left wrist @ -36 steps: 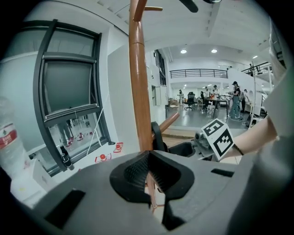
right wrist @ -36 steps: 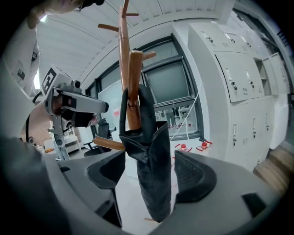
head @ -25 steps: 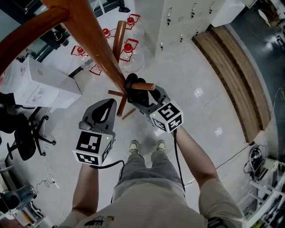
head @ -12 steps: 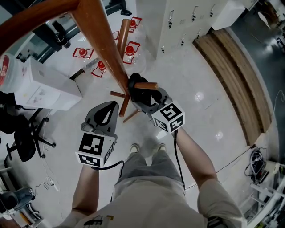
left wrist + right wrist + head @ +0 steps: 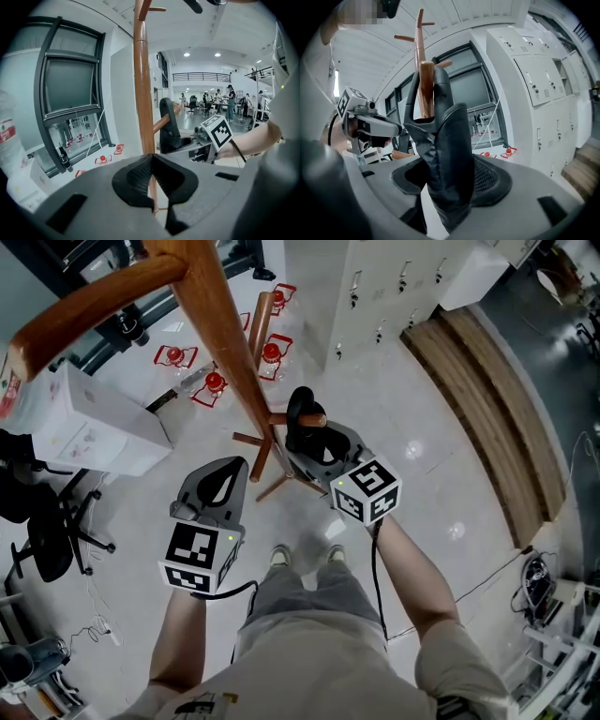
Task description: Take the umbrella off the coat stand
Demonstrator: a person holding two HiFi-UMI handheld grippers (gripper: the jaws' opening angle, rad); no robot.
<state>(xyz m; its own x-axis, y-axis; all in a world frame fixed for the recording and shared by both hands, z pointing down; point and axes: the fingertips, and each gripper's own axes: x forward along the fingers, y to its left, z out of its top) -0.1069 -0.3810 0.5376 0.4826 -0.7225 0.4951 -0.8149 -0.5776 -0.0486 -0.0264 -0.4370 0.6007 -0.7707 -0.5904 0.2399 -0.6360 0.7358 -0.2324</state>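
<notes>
- While the left gripper (image 5: 152, 178) is hanging idle with its jaws pressed together on nothing, the coat stand (image 5: 143, 79) is rising just ahead of its tips, apart from them.
- Off to that gripper's right, and straight between the jaws of the right gripper (image 5: 449, 183), the umbrella (image 5: 447, 154) is sitting folded and black, its body running up out of the jaws.
- The right gripper is grasping it: its jaws have just been closing, and the pads are bearing on the wrapped fabric of the folded body.
- Just above and ahead of those jaws, the umbrella's loop (image 5: 443, 89) is still circling a wooden peg (image 5: 426, 89) of the stand, so the umbrella is not yet free.
- It is looking light enough for one gripper, and it is probably behaving as soft cloth over a stiff core, so a firm squeeze is likely compressing the fabric before it meets anything hard.
- The cloth is looking smooth and may be sliding under the pads, so the grip is worth keeping snug and square across the body.
- The place being held, on the body just below the loop, is seeming the right one, since it is keeping the loop steerable along the peg.
- Nothing about it is appearing fragile, though dragging the loop sideways against the peg is likely snagging it.
</notes>
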